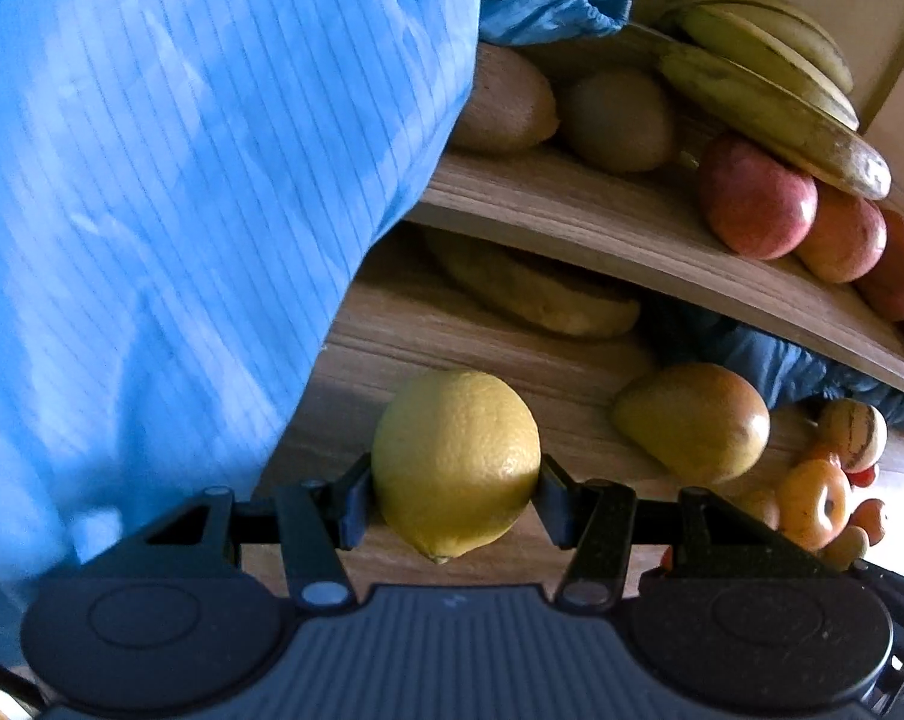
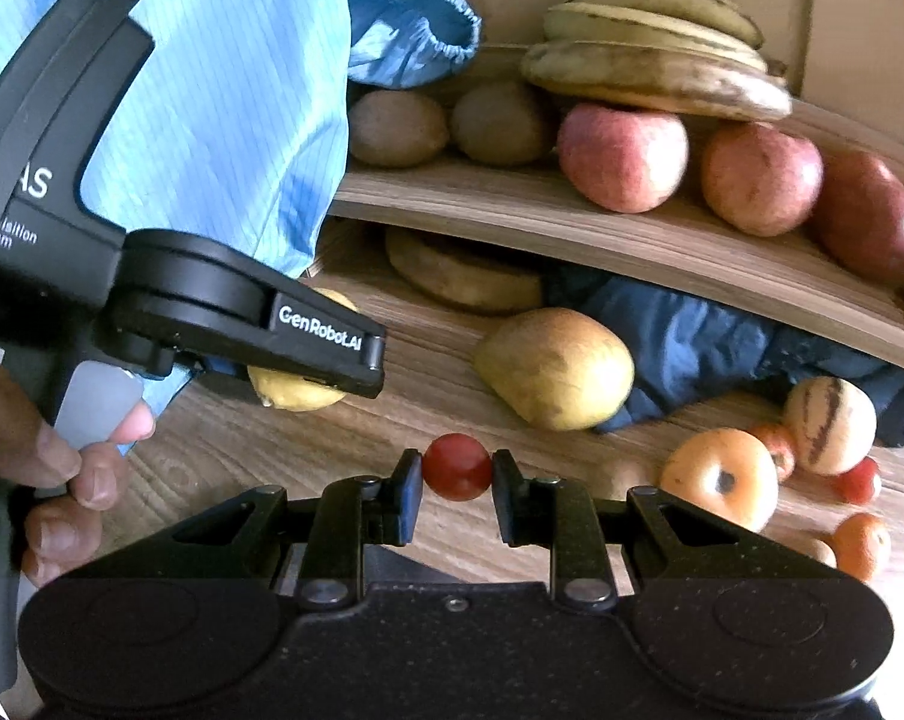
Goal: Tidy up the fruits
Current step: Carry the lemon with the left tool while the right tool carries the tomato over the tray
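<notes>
The left gripper (image 1: pixel 456 489) holds a yellow lemon (image 1: pixel 455 463) between its two pads, one pad on each side of the fruit, with the fingers at a middle width. The right gripper (image 2: pixel 456 483) has its fingers narrow and closed on a small red cherry tomato (image 2: pixel 456 466); both pads touch it. In the right wrist view the left gripper (image 2: pixel 308 360) comes in from 9 o'clock and points down toward the wooden surface (image 2: pixel 284 438), and a person's hand (image 2: pixel 62 462) grips its handle at 8 o'clock. A blue sleeve (image 1: pixel 182 180) fills the left half of the left wrist view. At 3 o'clock of the lemon a pear (image 1: pixel 694 420) lies on the wooden surface, near but apart. At 4 o'clock of the tomato there is a group of small fruits, with an orange persimmon (image 2: pixel 718 477) nearest. At 12 o'clock a wooden shelf (image 2: pixel 541 210) carries kiwis (image 2: pixel 398 129), red apples (image 2: pixel 622 156) and bananas (image 2: pixel 649 66). The free wood is mostly between the two held fruits and the pear.
</notes>
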